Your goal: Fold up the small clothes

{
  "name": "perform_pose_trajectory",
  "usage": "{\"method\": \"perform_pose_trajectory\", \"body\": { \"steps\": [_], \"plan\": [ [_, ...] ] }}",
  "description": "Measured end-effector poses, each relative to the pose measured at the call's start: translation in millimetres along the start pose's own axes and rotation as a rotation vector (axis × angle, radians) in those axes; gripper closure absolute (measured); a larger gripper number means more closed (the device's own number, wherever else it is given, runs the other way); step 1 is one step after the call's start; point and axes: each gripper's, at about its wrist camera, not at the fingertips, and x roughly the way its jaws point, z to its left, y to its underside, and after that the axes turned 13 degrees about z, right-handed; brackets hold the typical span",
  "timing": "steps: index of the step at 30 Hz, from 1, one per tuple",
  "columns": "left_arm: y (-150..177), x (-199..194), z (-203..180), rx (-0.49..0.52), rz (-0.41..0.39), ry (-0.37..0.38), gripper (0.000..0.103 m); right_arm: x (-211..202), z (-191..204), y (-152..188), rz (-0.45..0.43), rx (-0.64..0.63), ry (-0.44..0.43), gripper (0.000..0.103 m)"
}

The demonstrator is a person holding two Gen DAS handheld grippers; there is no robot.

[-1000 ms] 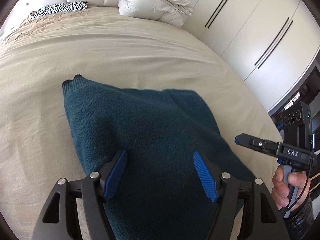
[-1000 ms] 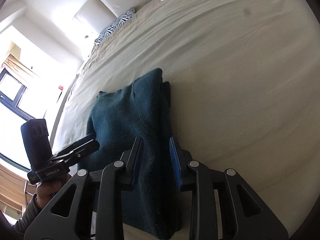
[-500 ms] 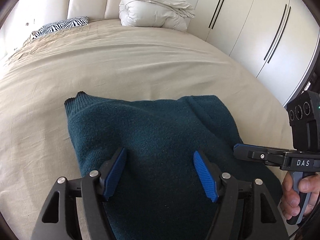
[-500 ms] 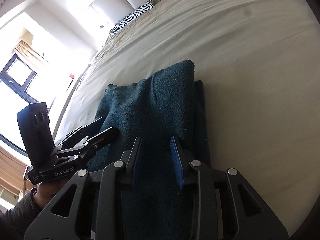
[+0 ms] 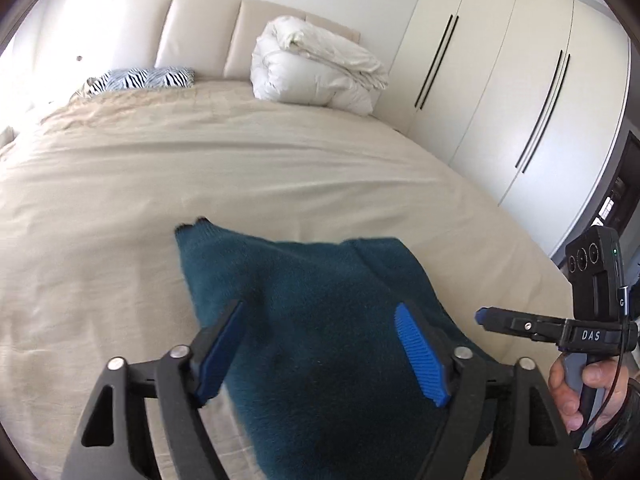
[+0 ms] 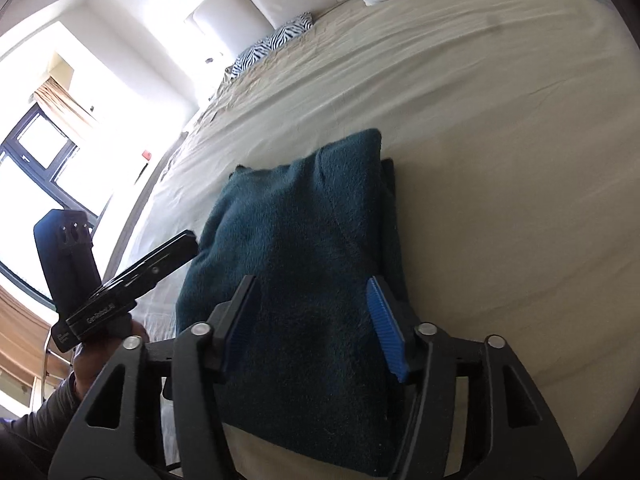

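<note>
A folded dark teal knit sweater (image 5: 320,312) lies on the beige bed sheet (image 5: 200,184); it also shows in the right wrist view (image 6: 304,248). My left gripper (image 5: 320,344) is open and empty above the sweater's near part. My right gripper (image 6: 312,320) is open and empty above the sweater's near right side. The right gripper also shows from the side in the left wrist view (image 5: 520,324), beside the sweater's right edge. The left gripper shows in the right wrist view (image 6: 160,264), beside the sweater's left edge.
A rolled white duvet (image 5: 316,68) and a zebra-print pillow (image 5: 144,80) lie at the padded headboard. White wardrobe doors (image 5: 520,92) stand along the bed's right side. A bright window (image 6: 44,168) is on the left. Bare sheet surrounds the sweater.
My right gripper has opened from nearly shut to wide. Both grippers have drawn back and lifted from the sweater, which lies folded as before.
</note>
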Motion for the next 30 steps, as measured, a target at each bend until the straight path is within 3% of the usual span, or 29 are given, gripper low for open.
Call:
{"method": "perform_pose_trajectory", "body": {
  "steps": [1, 3, 5, 9, 12, 15, 18, 21, 25, 30],
  "plan": [
    [2, -5, 6, -0.025, -0.013, -0.021, 0.007, -8, 0, -1, -0.025, 0.000, 0.019, 0.033],
    [6, -2, 24, -0.100, 0.034, 0.003, 0.006, -13, -7, -6, -0.027, 0.011, 0.024, 0.032],
    [13, 10, 40, -0.181, 0.103, 0.033, 0.006, -4, -17, -13, 0.038, 0.044, 0.026, 0.032],
    [26, 34, 54, -0.306, 0.213, 0.183, 0.011, 33, -40, -21, 0.201, 0.074, -0.027, 0.032],
    [32, 54, 57, -0.378, 0.311, 0.301, 0.016, 48, -46, -24, 0.234, 0.093, -0.071, 0.033],
    [29, 63, 46, -0.331, 0.360, 0.285, 0.016, 53, -52, -32, 0.260, 0.119, -0.153, 0.047],
    [22, 72, 36, -0.291, 0.406, 0.246, 0.016, 67, -55, -40, 0.302, 0.116, -0.168, 0.054],
    [13, 79, 29, -0.291, 0.441, 0.217, 0.033, 73, -62, -45, 0.314, 0.157, -0.190, 0.068],
    [8, 72, 20, -0.247, 0.445, 0.182, 0.053, 75, -38, -42, 0.293, 0.081, -0.047, 0.078],
    [11, 44, 10, -0.211, 0.426, 0.142, 0.059, 58, 23, -29, 0.234, -0.088, 0.222, 0.082]
  ]
}}
